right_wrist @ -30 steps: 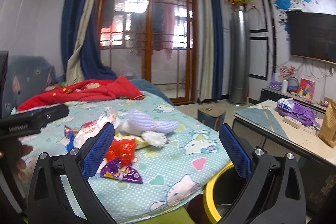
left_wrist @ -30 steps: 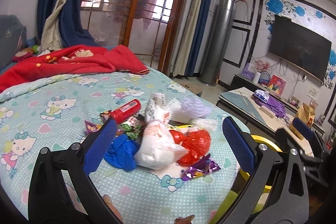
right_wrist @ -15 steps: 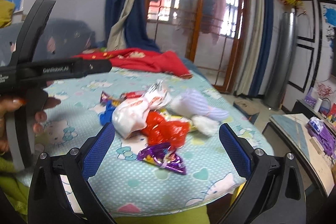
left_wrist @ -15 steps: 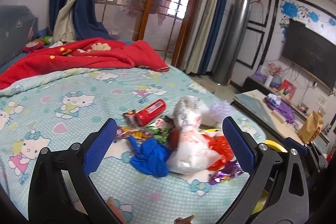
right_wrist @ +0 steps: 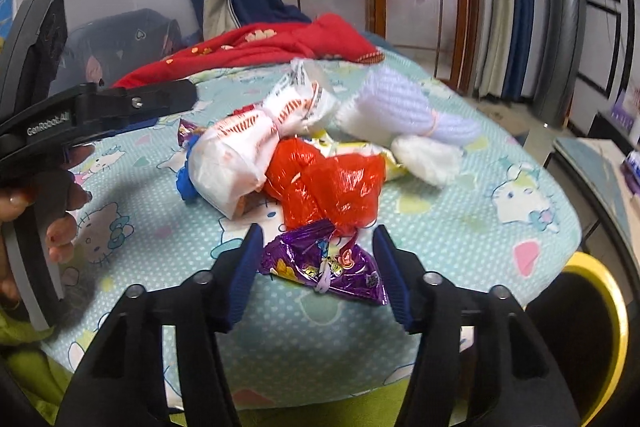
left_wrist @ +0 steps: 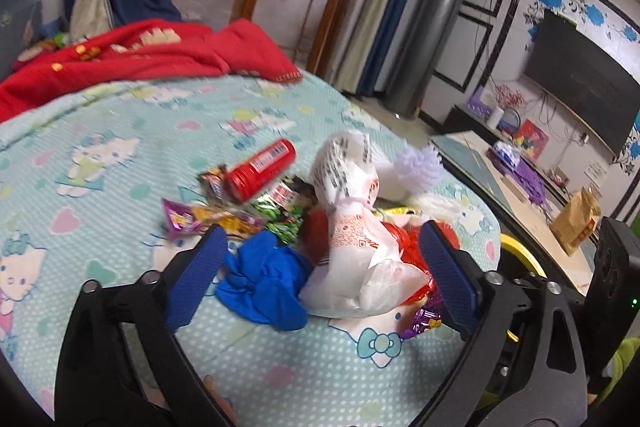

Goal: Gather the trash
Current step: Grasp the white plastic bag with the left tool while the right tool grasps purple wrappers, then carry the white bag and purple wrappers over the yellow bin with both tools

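A heap of trash lies on the cartoon-cat bedsheet point(left_wrist: 100, 155). In the left wrist view my left gripper point(left_wrist: 322, 233) hovers low over it, its jaws closing a little while still wide; a crumpled blue glove point(left_wrist: 264, 283) and a white plastic bag point(left_wrist: 352, 255) lie between them, untouched. In the right wrist view my right gripper point(right_wrist: 318, 233) is closing around a purple snack wrapper point(right_wrist: 324, 263), pads just beside its edges and not pressing. Behind the wrapper sit a red plastic bag point(right_wrist: 332, 179) and the white bag point(right_wrist: 248, 147).
A red can point(left_wrist: 260, 171) and several wrappers point(left_wrist: 224, 219) lie left of the heap. A lilac knitted bundle point(right_wrist: 400, 103) is behind it, a red blanket point(left_wrist: 140, 55) farther back. A yellow-rimmed bin point(right_wrist: 600, 291) stands beside the bed's edge. A low table point(left_wrist: 532, 211) stands right.
Both grippers have dropped and moved in toward the heap. The right jaws have narrowed from wide open to just around the purple wrapper. The left jaws have narrowed slightly.
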{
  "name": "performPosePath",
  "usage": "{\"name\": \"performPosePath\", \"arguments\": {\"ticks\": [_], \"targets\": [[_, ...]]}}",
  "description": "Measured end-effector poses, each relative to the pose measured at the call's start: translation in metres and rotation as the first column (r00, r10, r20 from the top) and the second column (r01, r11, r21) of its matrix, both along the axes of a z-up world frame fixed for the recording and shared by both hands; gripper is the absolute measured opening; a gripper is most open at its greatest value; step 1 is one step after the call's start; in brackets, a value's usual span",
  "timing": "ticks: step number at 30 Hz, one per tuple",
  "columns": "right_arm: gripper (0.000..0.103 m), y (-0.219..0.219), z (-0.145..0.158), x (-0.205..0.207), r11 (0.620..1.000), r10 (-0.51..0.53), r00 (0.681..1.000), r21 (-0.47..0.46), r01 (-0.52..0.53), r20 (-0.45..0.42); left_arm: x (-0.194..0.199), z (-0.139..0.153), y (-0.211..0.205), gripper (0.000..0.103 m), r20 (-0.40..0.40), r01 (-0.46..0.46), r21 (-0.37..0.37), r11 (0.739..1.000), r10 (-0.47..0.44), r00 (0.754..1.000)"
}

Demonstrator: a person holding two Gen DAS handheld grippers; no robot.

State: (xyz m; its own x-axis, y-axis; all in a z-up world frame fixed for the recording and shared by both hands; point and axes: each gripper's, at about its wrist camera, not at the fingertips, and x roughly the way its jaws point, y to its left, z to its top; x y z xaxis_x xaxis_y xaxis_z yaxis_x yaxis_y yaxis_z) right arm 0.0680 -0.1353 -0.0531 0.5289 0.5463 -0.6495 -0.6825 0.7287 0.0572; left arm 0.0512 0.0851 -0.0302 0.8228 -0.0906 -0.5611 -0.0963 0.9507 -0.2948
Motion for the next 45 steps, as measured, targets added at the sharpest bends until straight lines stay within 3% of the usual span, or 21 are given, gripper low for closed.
{"name": "performPosePath", "arguments": {"ticks": [2,6,8,15,24,34,42,45], "targets": [[0.044,0.003,-0.004,0.001,1.0,0.011,1.0,0.002,-0.011,-0.014,0.009,-0.006,-0.001,0.08,-0.032,0.017,-0.012,1.0,-0.017,0.999],[0.018,0.006,-0.01,0.004,0.999,0.046,0.998,-0.004,-0.046,-0.05,0.014,-0.011,-0.01,0.07,-0.054,0.054,-0.014,0.998,-0.055,0.997],[0.014,0.006,-0.009,0.002,0.999,0.051,0.998,0.003,-0.051,-0.049,0.016,-0.013,-0.013,0.065,-0.065,0.068,-0.026,0.997,-0.069,0.995],[0.012,-0.002,-0.007,0.001,0.998,0.058,0.998,0.04,-0.057,-0.035,0.015,-0.017,-0.018,0.039,-0.079,0.101,-0.048,0.994,-0.104,0.991],[0.011,-0.008,0.0,-0.003,0.995,0.073,0.997,0.071,-0.072,-0.01,0.005,-0.011,-0.018,0.027,-0.053,0.108,-0.062,0.992,-0.112,0.992],[0.01,-0.021,0.019,-0.007,0.992,0.063,0.997,0.111,-0.067,0.033,-0.016,0.026,-0.017,0.025,0.059,0.114,-0.045,0.992,-0.112,0.992],[0.01,-0.052,0.032,0.016,0.983,-0.039,0.998,0.179,0.046,-0.043,-0.018,0.04,-0.036,0.025,0.097,0.158,-0.012,0.987,-0.156,0.983],[0.01,-0.066,0.038,0.022,0.977,-0.079,0.996,0.196,0.084,-0.035,-0.017,0.043,-0.046,0.025,0.104,0.184,0.005,0.983,-0.183,0.977]]}}
